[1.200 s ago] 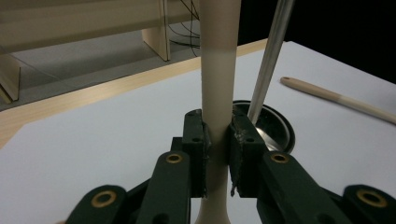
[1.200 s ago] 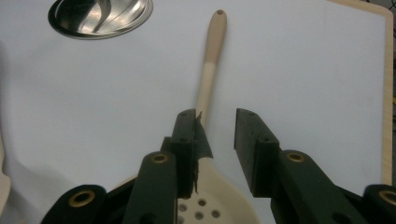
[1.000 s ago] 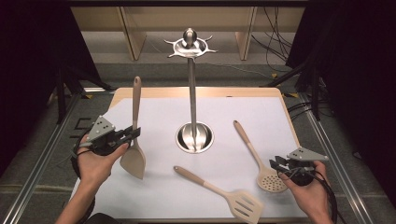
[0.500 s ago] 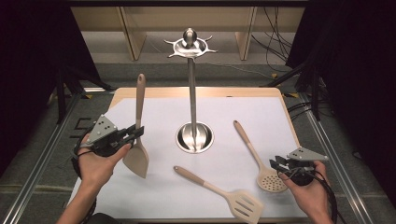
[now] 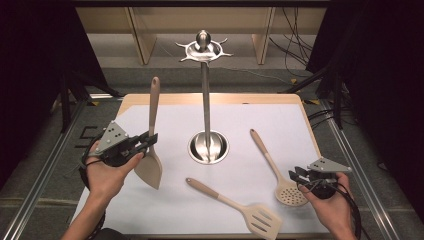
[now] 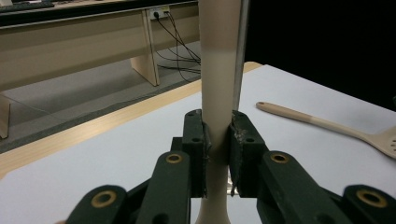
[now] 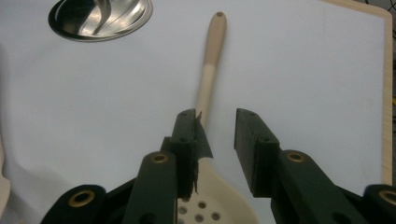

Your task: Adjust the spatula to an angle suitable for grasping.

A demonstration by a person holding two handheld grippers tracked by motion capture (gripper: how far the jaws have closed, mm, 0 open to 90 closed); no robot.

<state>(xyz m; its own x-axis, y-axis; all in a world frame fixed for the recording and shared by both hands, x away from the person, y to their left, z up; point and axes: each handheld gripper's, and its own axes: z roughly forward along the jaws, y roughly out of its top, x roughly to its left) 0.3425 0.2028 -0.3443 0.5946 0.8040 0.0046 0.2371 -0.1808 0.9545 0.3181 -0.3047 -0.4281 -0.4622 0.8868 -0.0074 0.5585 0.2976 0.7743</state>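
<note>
Left gripper [image 5: 148, 141] clamps the spatula [image 5: 151, 150] handle, blade seemingly lifted.

The left claw [image 5: 148, 140] is clamped tight and raised off the table, while the right claw [image 5: 294, 175] rests low, jaws parted.

In the left gripper view, the beige solid-bladed spatula [image 6: 217, 70] held upright between the black jaws runs off the frame at twelve o'clock and again at six, so neither its handle tip nor its blade shows. The beige slotted turner [image 6: 327, 126] is cut at three o'clock. In the right gripper view, the beige perforated skimmer spoon [image 7: 208, 84] has its bowl partly behind the jaws and clipped at six o'clock; the steel stand base [image 7: 100, 18] is cut at twelve.
</note>
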